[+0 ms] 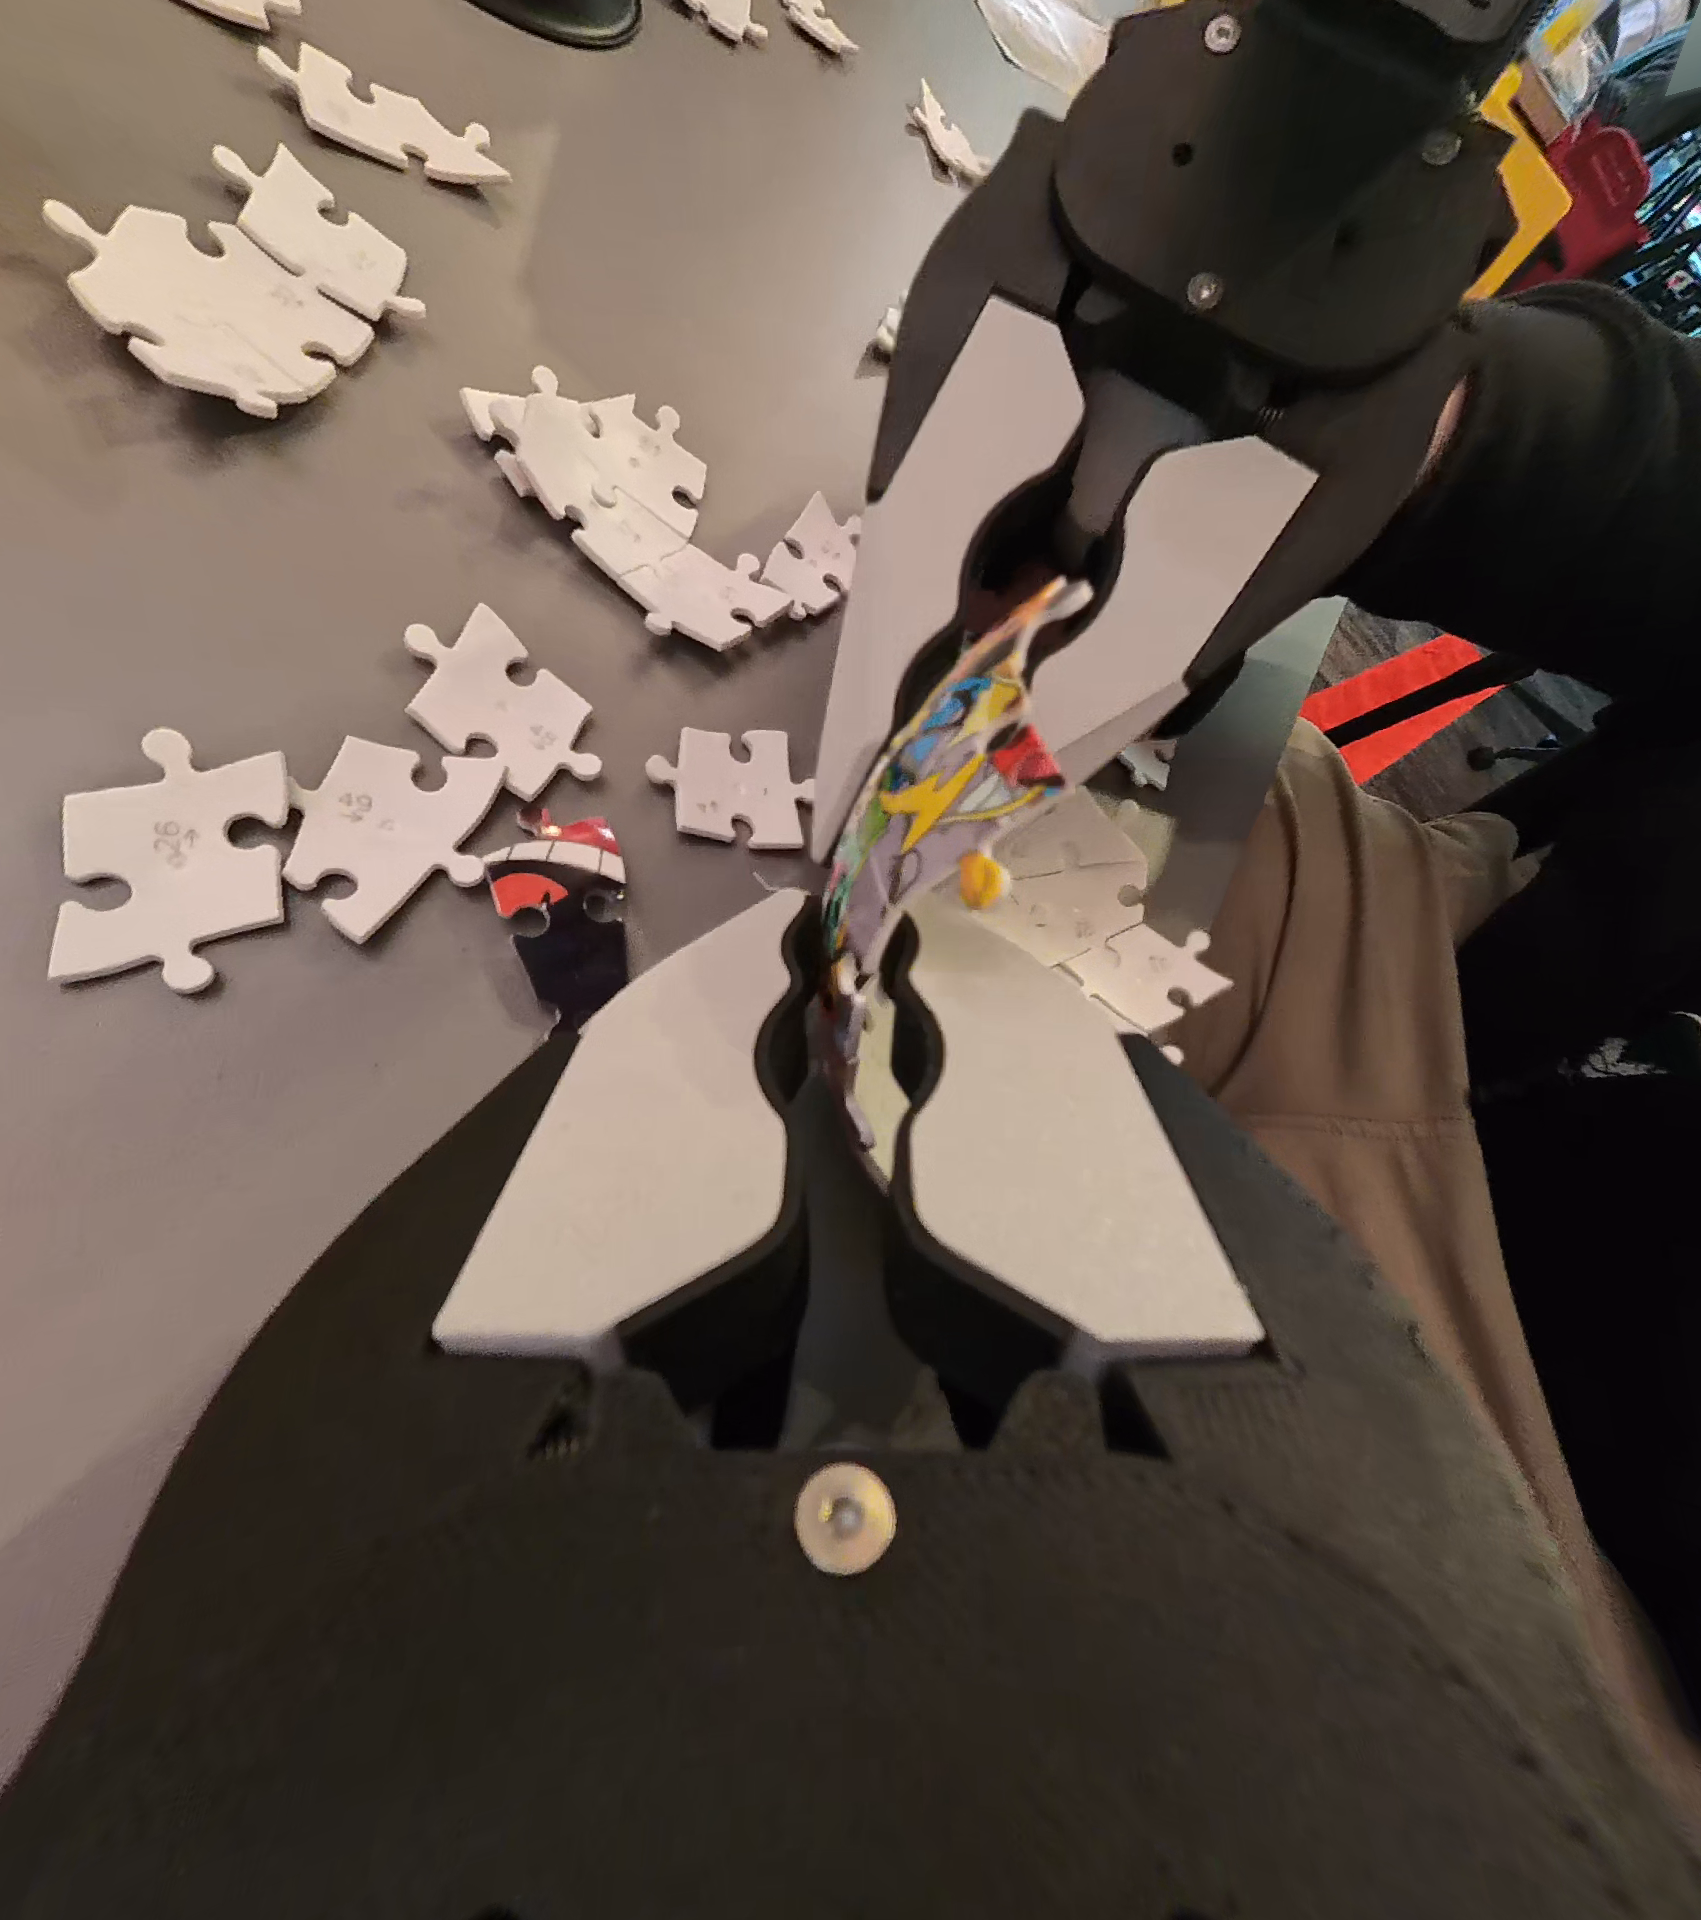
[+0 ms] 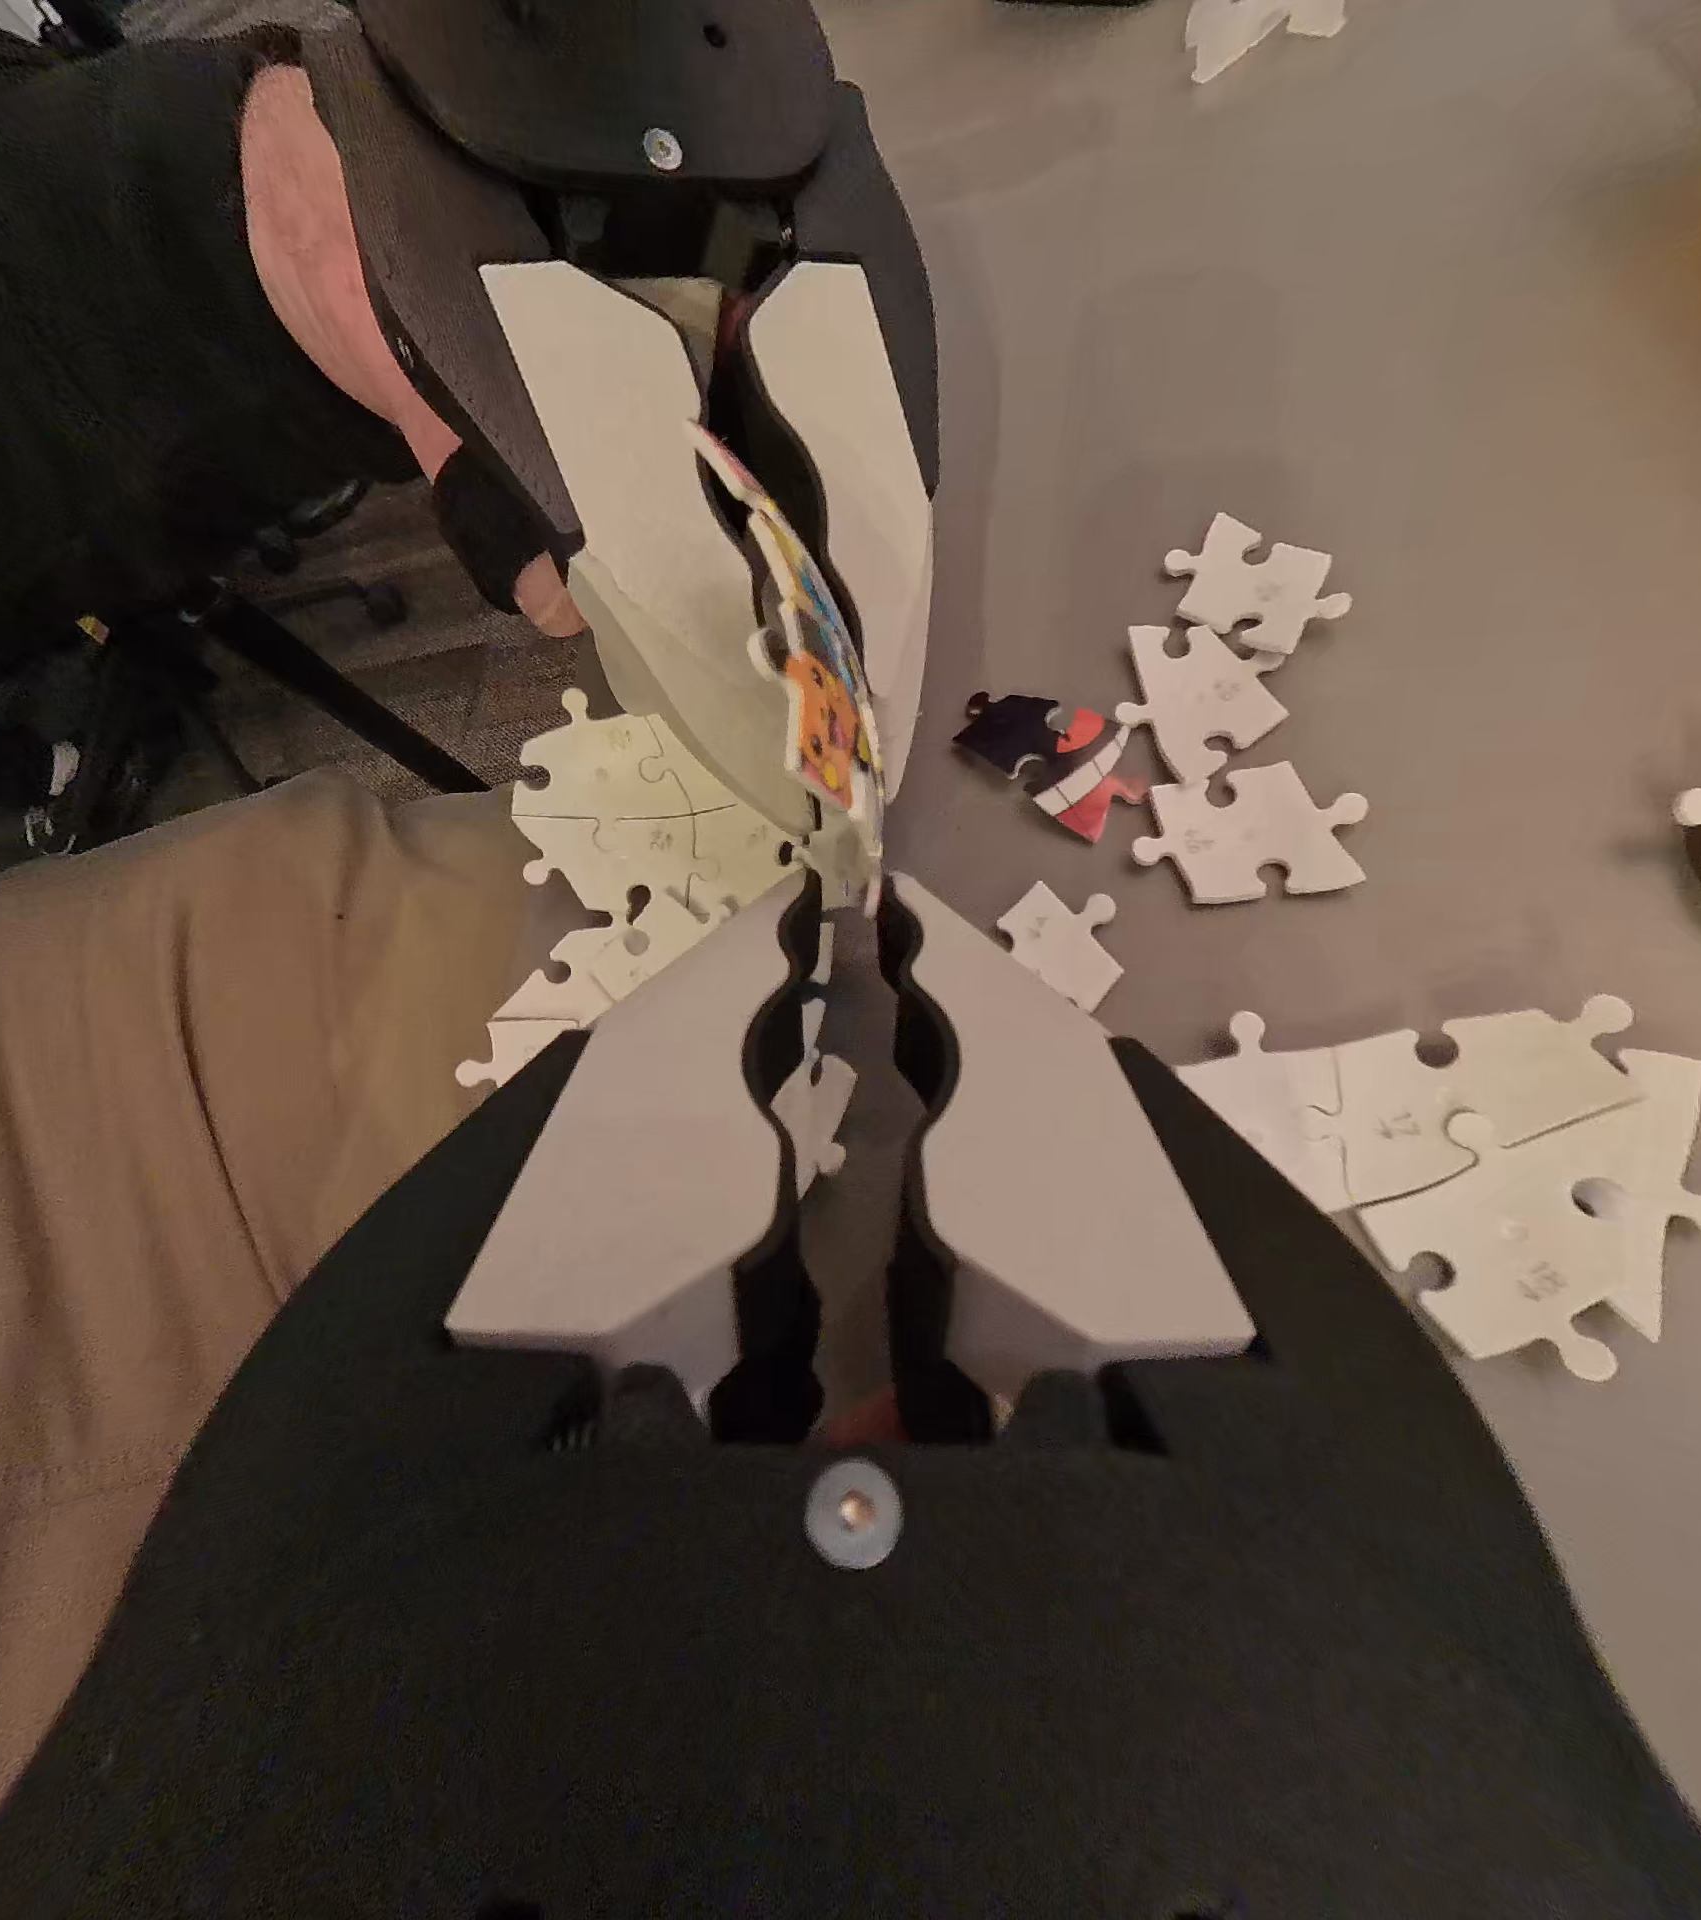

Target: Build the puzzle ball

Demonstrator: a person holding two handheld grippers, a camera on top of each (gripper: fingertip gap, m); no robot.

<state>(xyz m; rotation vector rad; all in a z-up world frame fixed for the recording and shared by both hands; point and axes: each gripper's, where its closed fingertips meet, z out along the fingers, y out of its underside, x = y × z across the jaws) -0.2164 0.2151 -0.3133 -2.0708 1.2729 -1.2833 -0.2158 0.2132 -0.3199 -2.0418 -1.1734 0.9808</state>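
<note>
A curved, colourful puzzle section (image 1: 939,748) hangs in the air between my two grippers, above the grey table (image 1: 742,270). My left gripper (image 1: 851,904) is shut on its lower end. My right gripper (image 1: 939,800) reaches in from the upper right and is shut on its upper end. In the right wrist view, my right gripper (image 2: 848,888) pinches a piece seen from its white back (image 2: 815,1101). There my left gripper (image 2: 856,779) comes from the upper left, shut on the colourful section (image 2: 830,717). The two grippers' tips nearly touch.
Several white face-down pieces and joined groups (image 1: 202,301) (image 2: 1490,1174) lie scattered on the table. A red, black and white printed piece (image 1: 560,894) (image 2: 1064,764) lies face up. A joined white section (image 2: 638,810) sits at the table edge by the person's beige trousers (image 2: 150,987). Less than 4 cm separates the two grippers' tips.
</note>
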